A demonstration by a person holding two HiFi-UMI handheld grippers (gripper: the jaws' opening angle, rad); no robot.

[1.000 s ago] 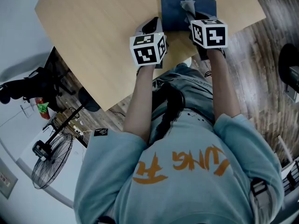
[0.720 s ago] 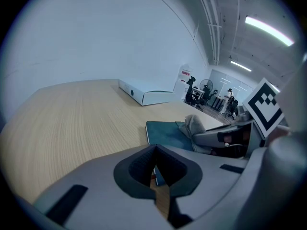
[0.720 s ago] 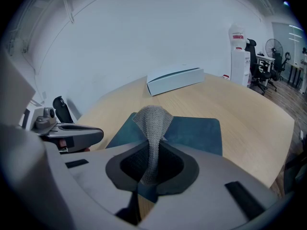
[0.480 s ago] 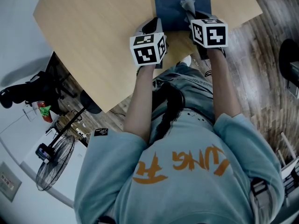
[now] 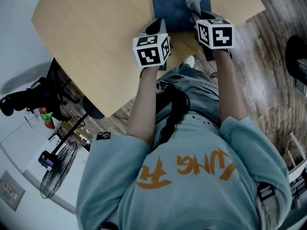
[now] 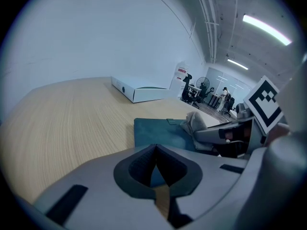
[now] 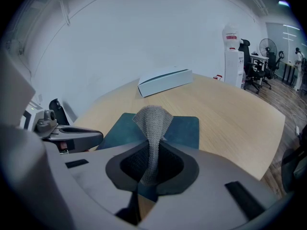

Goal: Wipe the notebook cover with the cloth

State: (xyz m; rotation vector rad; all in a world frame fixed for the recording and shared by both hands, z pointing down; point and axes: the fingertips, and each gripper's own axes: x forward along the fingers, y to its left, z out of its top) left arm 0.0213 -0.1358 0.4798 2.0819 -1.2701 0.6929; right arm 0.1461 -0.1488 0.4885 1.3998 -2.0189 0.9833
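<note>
A dark blue notebook [image 5: 173, 12] lies flat near the table's front right edge. My right gripper [image 5: 195, 14] is shut on a grey knitted cloth [image 5: 193, 5], and the cloth's free end rests on the cover's right half. In the right gripper view the cloth [image 7: 152, 123] rises from between the jaws over the notebook [image 7: 184, 128]. My left gripper [image 5: 155, 27] sits at the notebook's near left corner, shut with nothing between its jaws. The left gripper view shows the notebook [image 6: 156, 132] just ahead, with the cloth [image 6: 194, 122] and the right gripper to the right.
A flat white box [image 6: 139, 94] lies at the far side of the wooden table [image 5: 96, 32], also seen as the white box [image 7: 165, 82]. The table edge runs right behind both grippers. A fan [image 5: 55, 169] stands on the floor below.
In the head view the notebook and table have slid left under the grippers, so the cloth now sits nearer the cover's right edge. Both grippers stay shut.
</note>
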